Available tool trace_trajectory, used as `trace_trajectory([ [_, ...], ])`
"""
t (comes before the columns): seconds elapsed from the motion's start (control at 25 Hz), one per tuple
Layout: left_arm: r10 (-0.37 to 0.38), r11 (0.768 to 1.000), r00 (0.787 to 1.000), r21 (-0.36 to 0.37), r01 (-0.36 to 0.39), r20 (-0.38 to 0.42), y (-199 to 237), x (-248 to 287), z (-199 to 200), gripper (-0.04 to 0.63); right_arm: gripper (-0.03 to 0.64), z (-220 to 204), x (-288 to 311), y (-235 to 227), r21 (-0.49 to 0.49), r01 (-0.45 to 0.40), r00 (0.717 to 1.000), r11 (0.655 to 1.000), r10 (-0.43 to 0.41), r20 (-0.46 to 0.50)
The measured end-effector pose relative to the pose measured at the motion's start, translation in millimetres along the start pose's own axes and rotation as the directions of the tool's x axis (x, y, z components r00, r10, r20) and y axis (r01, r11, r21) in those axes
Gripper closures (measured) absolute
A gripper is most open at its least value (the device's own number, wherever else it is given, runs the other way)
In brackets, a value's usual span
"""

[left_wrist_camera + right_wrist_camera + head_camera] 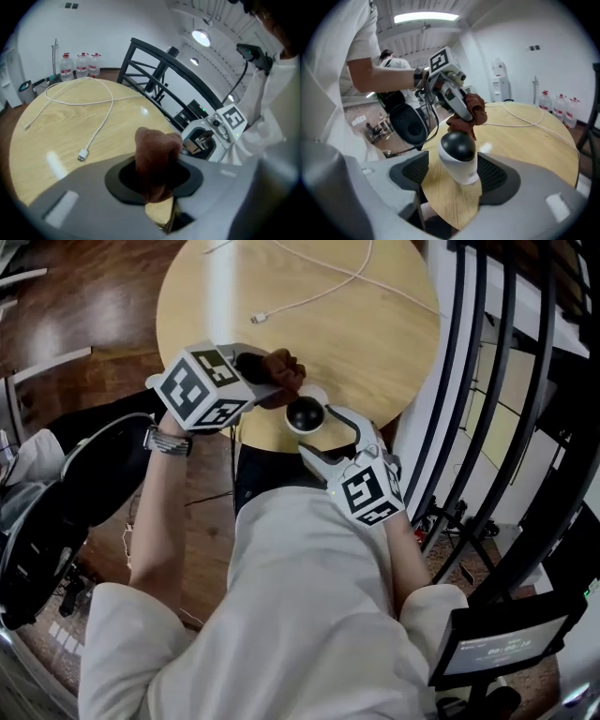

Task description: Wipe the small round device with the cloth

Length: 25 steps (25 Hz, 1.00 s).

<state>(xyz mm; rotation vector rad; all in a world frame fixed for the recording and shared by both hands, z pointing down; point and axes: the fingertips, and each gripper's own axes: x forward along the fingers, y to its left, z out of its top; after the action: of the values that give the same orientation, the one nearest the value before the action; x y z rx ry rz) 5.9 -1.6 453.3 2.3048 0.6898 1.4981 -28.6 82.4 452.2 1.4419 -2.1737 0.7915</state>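
The small round device (305,415), a white body with a black dome, is at the near edge of the round wooden table (375,343). My right gripper (317,432) has it between its jaws, shut on its white body (461,166). My left gripper (267,381) is shut on a bunched brown cloth (283,369), which sticks up out of the jaws (157,154). In the right gripper view the cloth (472,111) hangs just behind the dome's top; whether it touches the dome I cannot tell. The left gripper view does not show the device.
A white USB cable (323,285) lies across the far half of the table. A black railing (487,381) runs close along the table's right side. A black office chair (56,521) stands at the left and a small screen (497,645) at the lower right.
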Motion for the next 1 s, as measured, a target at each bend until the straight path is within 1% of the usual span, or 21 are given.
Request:
trace_trajectory([
  [0.08, -0.017, 1.000, 1.000, -0.008, 0.017, -0.003, -5, 7, -9, 0.486, 0.291, -11, 6, 3, -0.137, -0.020, 0.999, 0.990, 0.014, -0.044],
  [0.16, -0.038, 0.999, 0.999, -0.002, 0.038, -0.018, -5, 14, -13, 0.486, 0.291, -14, 12, -3, -0.241, -0.024, 0.998, 0.970, 0.008, -0.066],
  [0.24, -0.061, 0.998, 0.998, 0.010, 0.062, -0.035, -2, 18, -12, 0.486, 0.291, -11, 20, -13, -0.314, -0.026, 0.997, 0.949, 0.003, -0.073],
  [0.32, -0.082, 0.996, 0.996, 0.022, 0.083, -0.043, 1, 22, -9, 0.486, 0.291, -6, 26, -21, -0.359, -0.027, 0.998, 0.933, 0.002, -0.070],
  [0.52, -0.133, 0.988, 0.990, 0.071, 0.137, -0.051, 0, 38, 3, 0.488, 0.293, -7, 35, -32, -0.388, -0.032, 0.997, 0.921, 0.003, -0.075],
  [0.64, -0.157, 0.979, 0.984, 0.118, 0.166, -0.081, 1, 41, 12, 0.489, 0.295, -8, 35, -38, -0.372, -0.013, 0.998, 0.928, -0.012, -0.065],
  [0.76, -0.193, 0.968, 0.976, 0.144, 0.207, -0.100, 5, 44, 21, 0.492, 0.296, -8, 35, -44, -0.357, 0.003, 0.998, 0.934, -0.025, -0.055],
  [0.84, -0.218, 0.963, 0.970, 0.139, 0.232, -0.107, 9, 50, 25, 0.494, 0.296, -8, 34, -48, -0.350, 0.011, 0.998, 0.937, -0.032, -0.053],
  [1.0, -0.265, 0.957, 0.956, 0.091, 0.277, -0.123, 17, 63, 25, 0.494, 0.296, -8, 34, -51, -0.336, 0.030, 0.998, 0.941, -0.049, -0.050],
])
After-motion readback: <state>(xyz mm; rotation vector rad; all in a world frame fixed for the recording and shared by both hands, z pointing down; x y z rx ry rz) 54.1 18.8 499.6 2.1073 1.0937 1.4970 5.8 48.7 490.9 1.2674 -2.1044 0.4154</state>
